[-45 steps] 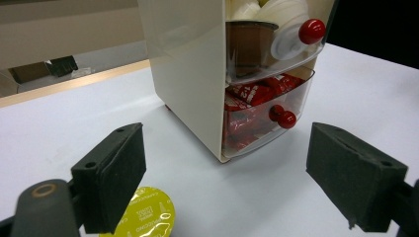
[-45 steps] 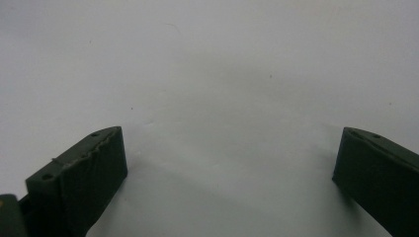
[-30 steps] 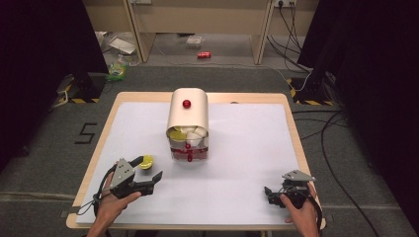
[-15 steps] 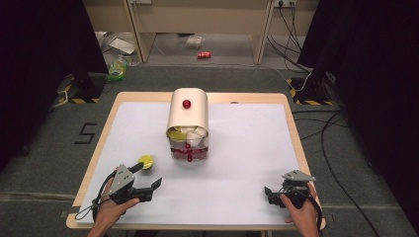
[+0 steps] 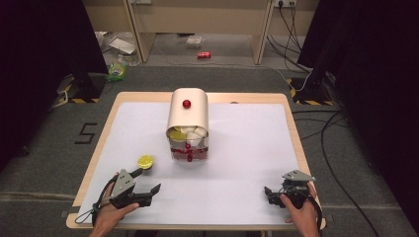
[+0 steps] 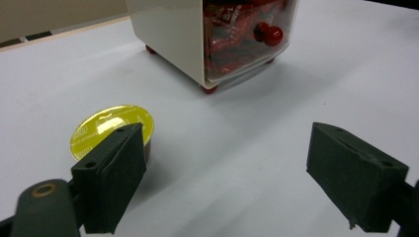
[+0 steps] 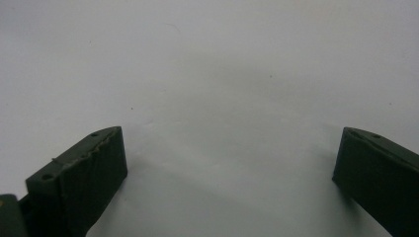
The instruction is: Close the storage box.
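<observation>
A yellow capsule [image 5: 145, 161] lies on the white table sheet [image 5: 247, 148], left of a cream rounded box [image 5: 187, 118]. The box has a red knob on top [image 5: 187, 103], pale capsules in its open front, and a clear drawer with red packets and a red knob [image 6: 269, 33]. My left gripper [image 5: 149, 179] stands open near the front left edge, a little short of the capsule. In the left gripper view the capsule [image 6: 111, 128] sits just beyond the left jaw, outside the gap. My right gripper [image 5: 269, 194] rests open at the front right, over bare sheet [image 7: 222, 89].
The box [image 6: 197, 34] stands on small red feet mid-table. The wooden table rim [image 5: 291, 123] frames the sheet. On the floor beyond are a red can [image 5: 204, 55], some litter [image 5: 117, 69] and cables [image 5: 336, 123].
My left gripper has drawn back toward the near edge, away from the yellow capsule, which stays where it was. The right gripper has not moved.
</observation>
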Available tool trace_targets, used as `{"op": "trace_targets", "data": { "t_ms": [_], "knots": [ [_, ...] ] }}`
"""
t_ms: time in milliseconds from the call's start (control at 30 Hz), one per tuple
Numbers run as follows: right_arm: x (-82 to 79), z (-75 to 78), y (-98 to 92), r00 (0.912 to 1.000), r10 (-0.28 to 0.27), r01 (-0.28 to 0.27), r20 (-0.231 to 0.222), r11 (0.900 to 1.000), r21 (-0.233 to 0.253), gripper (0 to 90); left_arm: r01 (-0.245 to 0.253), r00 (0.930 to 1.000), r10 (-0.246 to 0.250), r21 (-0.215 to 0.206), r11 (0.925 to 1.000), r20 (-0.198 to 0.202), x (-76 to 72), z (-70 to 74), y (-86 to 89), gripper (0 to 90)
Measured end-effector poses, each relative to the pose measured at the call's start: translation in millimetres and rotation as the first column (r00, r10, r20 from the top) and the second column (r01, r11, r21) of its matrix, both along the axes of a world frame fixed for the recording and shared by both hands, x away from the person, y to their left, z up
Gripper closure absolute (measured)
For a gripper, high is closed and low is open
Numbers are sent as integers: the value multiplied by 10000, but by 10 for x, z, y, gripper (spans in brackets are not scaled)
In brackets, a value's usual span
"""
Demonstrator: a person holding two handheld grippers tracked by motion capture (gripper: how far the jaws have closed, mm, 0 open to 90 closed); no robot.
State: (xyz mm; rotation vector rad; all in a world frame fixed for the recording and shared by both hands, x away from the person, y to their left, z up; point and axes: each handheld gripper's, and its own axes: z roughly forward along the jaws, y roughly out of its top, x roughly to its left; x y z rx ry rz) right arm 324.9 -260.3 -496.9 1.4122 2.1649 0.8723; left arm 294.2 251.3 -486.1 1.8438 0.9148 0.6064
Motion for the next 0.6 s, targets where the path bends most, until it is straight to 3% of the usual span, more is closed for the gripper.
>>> {"op": "trace_targets", "data": {
  "t_ms": [600],
  "knots": [
    [-1, 0, 1, 10000, -3, 3, 1, 10000, -1, 2, 30, 9982, 3, 548, 9985, -597, -58, -117, 63, 148]
  ]
}}
